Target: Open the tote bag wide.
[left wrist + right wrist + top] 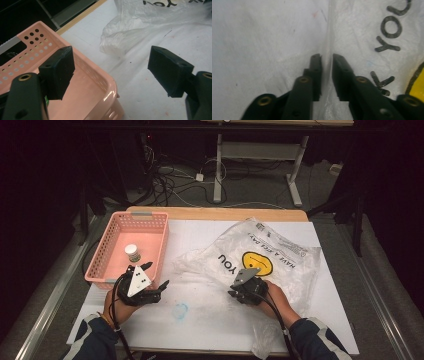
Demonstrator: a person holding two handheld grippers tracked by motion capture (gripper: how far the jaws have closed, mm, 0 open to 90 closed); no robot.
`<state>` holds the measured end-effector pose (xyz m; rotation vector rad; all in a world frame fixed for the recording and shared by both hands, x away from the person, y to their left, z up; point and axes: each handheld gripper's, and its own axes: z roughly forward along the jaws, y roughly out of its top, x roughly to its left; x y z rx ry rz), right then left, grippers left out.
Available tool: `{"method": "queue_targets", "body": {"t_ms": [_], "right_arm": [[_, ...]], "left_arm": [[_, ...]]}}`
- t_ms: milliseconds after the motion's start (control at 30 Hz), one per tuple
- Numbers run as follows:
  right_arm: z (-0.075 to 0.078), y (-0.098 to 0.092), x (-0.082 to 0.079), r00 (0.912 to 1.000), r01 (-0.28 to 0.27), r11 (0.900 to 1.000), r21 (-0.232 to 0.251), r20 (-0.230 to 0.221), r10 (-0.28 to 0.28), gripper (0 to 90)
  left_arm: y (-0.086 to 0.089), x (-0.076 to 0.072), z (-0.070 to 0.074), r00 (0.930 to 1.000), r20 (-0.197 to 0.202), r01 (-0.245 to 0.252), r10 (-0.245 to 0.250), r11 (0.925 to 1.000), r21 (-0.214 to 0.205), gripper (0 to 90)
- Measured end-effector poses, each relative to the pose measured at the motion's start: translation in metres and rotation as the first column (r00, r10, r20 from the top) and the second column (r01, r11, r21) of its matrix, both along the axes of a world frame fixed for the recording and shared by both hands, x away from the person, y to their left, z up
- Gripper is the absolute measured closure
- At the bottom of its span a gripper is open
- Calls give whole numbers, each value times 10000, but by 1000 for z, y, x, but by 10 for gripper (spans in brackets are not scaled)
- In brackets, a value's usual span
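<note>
Pink basket (pixel 150 227) holds a white jar (pixel 132 252); left gripper (pixel 156 276) gapes empty beside it, right gripper (pixel 327 60) pinches the plastic bag (pixel 280 252) edge

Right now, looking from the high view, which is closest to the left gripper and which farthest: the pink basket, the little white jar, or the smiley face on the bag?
Measured from the left gripper:
1. Basket: its near rim lies right at the jaws, on the table's left.
2. Jar: inside the basket, just beyond the gripper.
3. Smiley face: on the bag, well off to the right.
</note>
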<state>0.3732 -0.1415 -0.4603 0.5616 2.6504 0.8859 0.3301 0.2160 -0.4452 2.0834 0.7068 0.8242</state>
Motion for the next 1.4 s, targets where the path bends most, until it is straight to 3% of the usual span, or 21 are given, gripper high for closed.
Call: {"method": "queue_targets", "body": {"t_ms": [67, 300, 400, 500, 533, 733, 800, 933, 1000, 1100, 1200, 1233, 1300, 1400], "right_arm": [[4, -2, 0, 9999, -5, 9999, 171, 130, 2, 900], [21, -7, -2, 9938, 369, 9960, 810, 1018, -451, 900], [33, -10, 1, 9830, 830, 9877, 1322, 1520, -1029, 900], [46, -11, 5, 9643, 1150, 9794, 1658, 2182, -1502, 900], [53, -11, 6, 9532, 1250, 9779, 1678, 2531, -1652, 900], [76, -15, 5, 9398, 1143, 9675, 2255, 2913, -1789, 900], [86, -17, 4, 9348, 1081, 9625, 2488, 3039, -1836, 900], [103, -22, 4, 9172, 1099, 9417, 3180, 3327, -2194, 900], [110, -24, 3, 9083, 1088, 9318, 3464, 3463, -2348, 900], [117, -25, -1, 8812, 1033, 9223, 3725, 3958, -2585, 900], [122, -25, -4, 8723, 955, 9170, 3873, 4112, -2645, 900], [122, -24, -4, 8708, 942, 9177, 3859, 4148, -2638, 900], [122, -23, -5, 8721, 924, 9183, 3849, 4138, -2612, 900], [119, -21, -5, 8743, 882, 9231, 3744, 4149, -2519, 900]], "left_arm": [[0, 0, 0, 10000, 7, 12, -12, 10000, 28, 211], [2, 1, 3, 9998, 130, -118, 118, 9999, -9, 210], [5, 3, 8, 9995, 147, -284, 287, 9994, -206, 210], [8, 7, 13, 9988, 101, -486, 489, 9985, -266, 210], [9, 8, 15, 9984, 125, -555, 558, 9981, -261, 210], [19, 17, 31, 9932, 26, -1161, 1161, 9932, -121, 209], [23, 23, 37, 9921, -91, -1249, 1251, 9920, 190, 209], [33, 47, 44, 9865, -515, -1506, 1553, 9849, 851, 209], [39, 61, 47, 9799, -869, -1713, 1798, 9804, 970, 209], [48, 78, 50, 9712, -1285, -1896, 2007, 9774, 937, 209], [55, 92, 50, 9617, -1726, -1957, 2129, 9743, 1115, 209], [57, 96, 48, 9543, -1980, -2030, 2238, 9718, 1204, 209], [62, 107, 42, 9219, -2883, -2333, 2589, 9649, 1205, 209], [65, 119, 32, 8952, -3186, -2585, 3116, 9454, 1984, 209]]}}
